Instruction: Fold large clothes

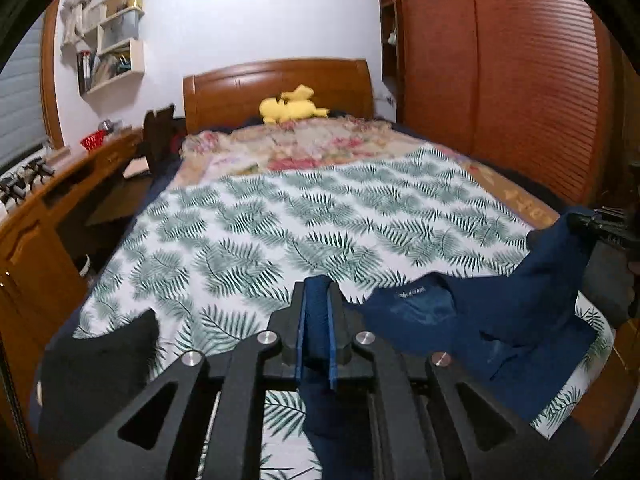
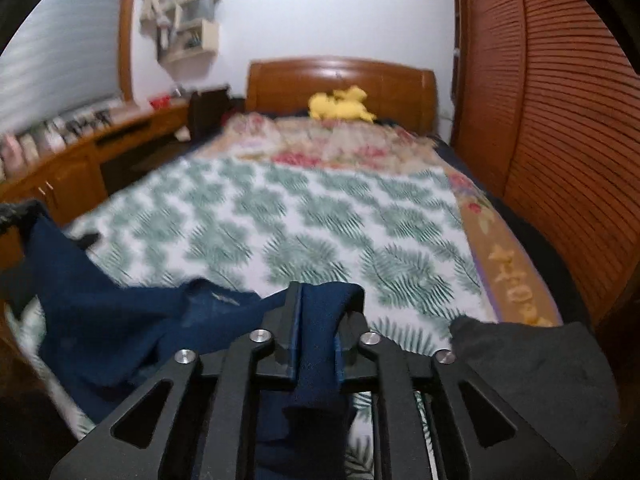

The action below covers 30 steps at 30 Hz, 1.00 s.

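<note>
A navy blue garment (image 1: 460, 332) hangs low over the near end of the bed, stretched between my two grippers, with its neck label facing up. My left gripper (image 1: 316, 294) is shut on one corner, and a fold of navy cloth fills the gap between its blue pads. In the left wrist view my right gripper (image 1: 604, 226) holds the other corner at the far right. In the right wrist view the right gripper (image 2: 320, 308) has navy fabric (image 2: 120, 320) bunched between its fingers and draped over the right one. The left gripper (image 2: 14, 212) shows blurred at the far left.
The bed carries a white sheet with green leaves (image 1: 280, 220) and a floral quilt behind it. A yellow plush toy (image 1: 292, 106) lies by the wooden headboard. Dark cloth (image 1: 100, 360) lies at the near left corner, and more dark cloth (image 2: 540, 368) at the near right. Beside the bed stand a desk (image 1: 60, 208) on the left and a slatted wardrobe (image 1: 520, 80) on the right.
</note>
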{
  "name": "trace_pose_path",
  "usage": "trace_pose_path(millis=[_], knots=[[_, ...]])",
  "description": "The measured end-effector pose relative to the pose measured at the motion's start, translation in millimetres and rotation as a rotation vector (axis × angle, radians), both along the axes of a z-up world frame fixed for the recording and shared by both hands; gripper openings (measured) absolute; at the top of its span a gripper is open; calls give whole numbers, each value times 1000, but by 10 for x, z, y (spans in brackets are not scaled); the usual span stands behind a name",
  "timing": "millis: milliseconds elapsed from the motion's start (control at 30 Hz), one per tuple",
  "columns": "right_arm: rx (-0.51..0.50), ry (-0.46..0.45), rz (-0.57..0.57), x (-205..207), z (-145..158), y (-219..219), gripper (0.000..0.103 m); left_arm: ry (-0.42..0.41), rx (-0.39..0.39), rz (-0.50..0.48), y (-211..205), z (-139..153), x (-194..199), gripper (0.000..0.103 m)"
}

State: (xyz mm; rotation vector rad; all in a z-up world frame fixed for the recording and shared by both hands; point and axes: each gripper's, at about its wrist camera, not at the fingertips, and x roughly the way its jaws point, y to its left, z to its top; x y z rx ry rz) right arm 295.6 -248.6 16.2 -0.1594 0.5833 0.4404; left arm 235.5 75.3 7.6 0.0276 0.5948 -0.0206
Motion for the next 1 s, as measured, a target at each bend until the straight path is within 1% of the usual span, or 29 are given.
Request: trace_pose_path(millis=[33,67,100,133,200,267,367,433,500,600,700,800,833,933,1000], knots=[[-29,2,-7,10,-89,40,31,2,-1,0,-39,-52,31,8],[-53,-2,-10,11,-164,74,53,-1,-3,4,-74,-122,58,10],[-62,-12,-10,-1,-215,84,61,1,2,17,-87,-174,76,12],[-67,-25,-9,-26,-274,91,68,8,2,29,-116,-240,103,14],[-77,-26,-3,-36,-354,107,68,16,-16,26,-144,-337,106,17],[-92,-5,21,-68,-466,169,68,0,-23,16,-210,-425,55,19],[-102,17,67,-145,-594,286,68,-32,-22,17,-254,-479,-47,23],[-113,38,100,-203,-704,380,68,-39,-10,7,-298,-507,-114,24],[-121,60,116,-216,-789,446,68,-53,-3,-12,-333,-513,-205,24],[-124,102,132,-235,-983,524,68,-58,-15,-34,-318,-534,-315,25],[-136,142,127,-234,-1144,574,68,-62,5,-45,-291,-541,-419,25],[-166,183,118,-215,-1302,615,68,-68,-43,-51,-174,-535,-529,26],[-189,196,116,-203,-1364,628,68,-67,-50,-50,-144,-548,-560,26],[-237,248,96,-126,-1506,609,68,-51,-45,-45,-91,-602,-603,26],[-265,282,64,-47,-1579,593,68,-38,-25,-47,-91,-637,-631,26]])
